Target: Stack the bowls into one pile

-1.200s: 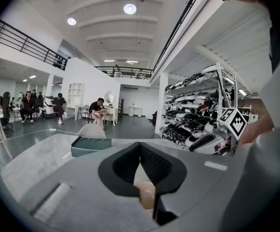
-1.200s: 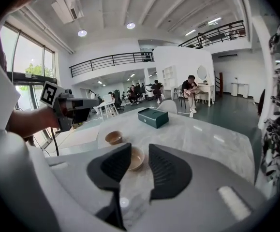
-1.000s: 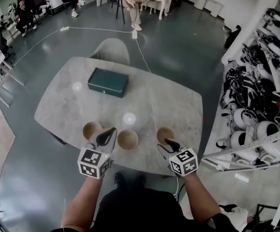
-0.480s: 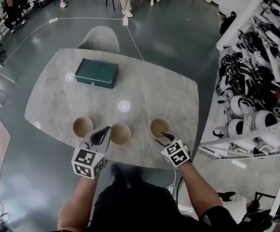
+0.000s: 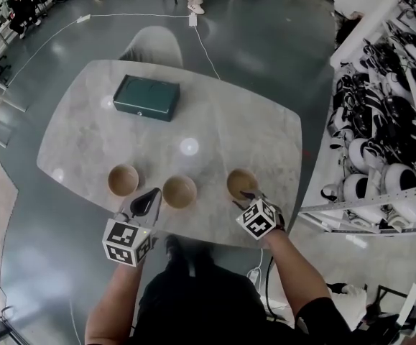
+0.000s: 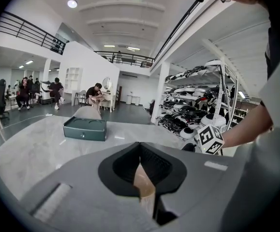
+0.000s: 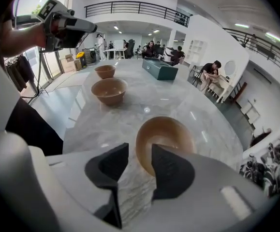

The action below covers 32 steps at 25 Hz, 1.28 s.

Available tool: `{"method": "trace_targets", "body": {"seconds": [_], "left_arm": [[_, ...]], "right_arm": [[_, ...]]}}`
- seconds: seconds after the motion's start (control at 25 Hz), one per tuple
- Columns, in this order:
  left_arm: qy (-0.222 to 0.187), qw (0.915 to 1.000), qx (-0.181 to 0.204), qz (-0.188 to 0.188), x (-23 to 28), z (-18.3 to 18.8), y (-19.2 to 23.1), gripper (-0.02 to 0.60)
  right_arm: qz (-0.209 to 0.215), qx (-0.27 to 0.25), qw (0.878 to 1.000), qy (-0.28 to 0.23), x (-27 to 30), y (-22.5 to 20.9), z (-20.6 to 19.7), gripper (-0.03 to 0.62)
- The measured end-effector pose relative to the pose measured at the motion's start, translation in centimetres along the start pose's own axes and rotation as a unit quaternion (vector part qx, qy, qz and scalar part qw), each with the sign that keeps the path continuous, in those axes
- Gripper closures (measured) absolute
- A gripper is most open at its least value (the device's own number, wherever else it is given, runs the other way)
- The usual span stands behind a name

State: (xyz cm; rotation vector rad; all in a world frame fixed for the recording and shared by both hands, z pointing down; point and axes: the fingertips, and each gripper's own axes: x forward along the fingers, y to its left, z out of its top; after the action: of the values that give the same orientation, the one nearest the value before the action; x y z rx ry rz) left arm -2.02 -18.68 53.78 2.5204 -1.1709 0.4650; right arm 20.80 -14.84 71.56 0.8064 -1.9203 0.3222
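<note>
Three tan bowls stand in a row near the front edge of the marble table (image 5: 222, 135): left bowl (image 5: 123, 180), middle bowl (image 5: 179, 191), right bowl (image 5: 242, 183). My right gripper (image 5: 250, 195) points steeply down at the right bowl (image 7: 166, 137). Its jaws (image 7: 139, 161) are closing astride the near rim, one inside the bowl and one outside, pads not pressing. My left gripper (image 5: 149, 200) is shut and empty, hovering between the left and middle bowls. A tan sliver of bowl (image 6: 143, 185) shows behind its jaws (image 6: 140, 151). Further off stand the middle bowl (image 7: 109, 90) and the left bowl (image 7: 105, 71).
A dark green box (image 5: 146, 98) lies on the far part of the table, with a pale chair (image 5: 152, 47) behind it. A white rack of helmets and gear (image 5: 387, 121) stands close on the right. People sit far off across the grey floor.
Both grippers have sunk towards the table. The right one dropped more, rolled, and came down over the right bowl's near rim. The bowls have not moved.
</note>
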Motion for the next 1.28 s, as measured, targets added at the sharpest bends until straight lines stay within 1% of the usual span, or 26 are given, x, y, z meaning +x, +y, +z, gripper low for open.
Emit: {"method": "trace_targets", "body": {"seconds": [0.12, 0.2, 0.32, 0.48, 0.56, 0.68, 1.0, 1.28], "left_arm": [[-0.001, 1.0000, -0.002, 0.003, 0.1, 0.1, 0.1, 0.571], [-0.001, 1.0000, -0.003, 0.002, 0.3, -0.1, 0.0, 0.571], [0.001, 1.0000, -0.004, 0.003, 0.3, -0.3, 0.0, 0.572], [0.004, 0.9999, -0.007, 0.009, 0.1, -0.8, 0.4, 0.571], [0.005, 0.9999, -0.008, 0.011, -0.1, -0.8, 0.5, 0.571], [0.003, 0.9999, -0.008, 0.012, -0.5, -0.6, 0.6, 0.571], [-0.008, 0.9999, -0.003, 0.008, -1.4, 0.3, 0.6, 0.571], [-0.021, 0.9997, 0.001, 0.011, -2.9, 0.9, 0.9, 0.571]], "right_arm": [[0.002, -0.017, 1.000, 0.014, 0.6, 0.0, -0.5, 0.461], [0.004, -0.027, 0.999, 0.025, 1.1, 0.0, -1.0, 0.461], [-0.002, -0.044, 0.998, 0.036, 1.6, -0.1, -1.5, 0.499], [-0.009, -0.061, 0.997, 0.040, 1.9, -0.1, -1.4, 0.537], [-0.017, -0.069, 0.997, 0.041, 1.7, -0.3, -1.3, 0.568], [-0.027, -0.070, 0.997, 0.037, 1.1, -0.7, -0.7, 0.577], [-0.045, -0.062, 0.997, 0.013, -1.4, -0.8, 1.4, 0.577], [-0.067, -0.071, 0.995, -0.021, -4.7, -0.3, 4.8, 0.577]]}}
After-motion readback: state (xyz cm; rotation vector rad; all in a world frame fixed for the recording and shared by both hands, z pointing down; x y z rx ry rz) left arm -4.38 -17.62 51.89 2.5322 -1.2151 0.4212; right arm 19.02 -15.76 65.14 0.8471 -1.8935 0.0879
